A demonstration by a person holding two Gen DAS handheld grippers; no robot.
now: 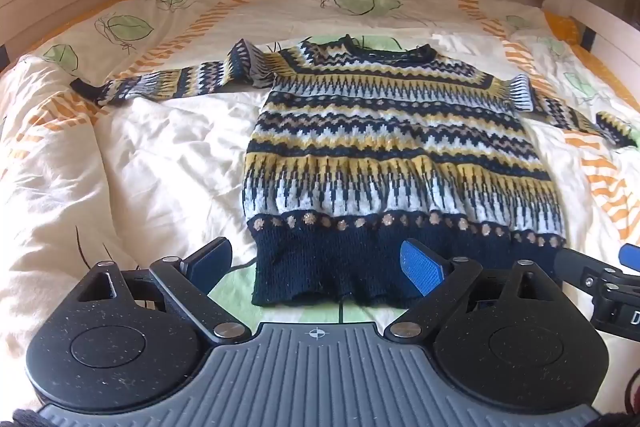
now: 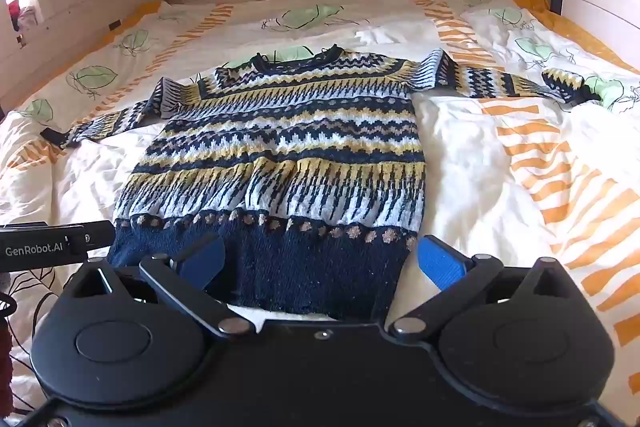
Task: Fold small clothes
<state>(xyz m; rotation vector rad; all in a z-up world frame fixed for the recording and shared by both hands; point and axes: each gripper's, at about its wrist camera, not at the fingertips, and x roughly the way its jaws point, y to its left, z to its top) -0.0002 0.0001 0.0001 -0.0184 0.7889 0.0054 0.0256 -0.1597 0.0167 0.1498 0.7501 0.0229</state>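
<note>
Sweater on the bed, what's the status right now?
Left claw and right claw open, empty, over the hem. Sweater flat, sleeves out, unfolded. Nothing in the way.

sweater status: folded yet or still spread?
Spread. The sweater lies flat on the duvet, both sleeves stretched out sideways, hem nearest the cameras. No fold is visible.
</note>
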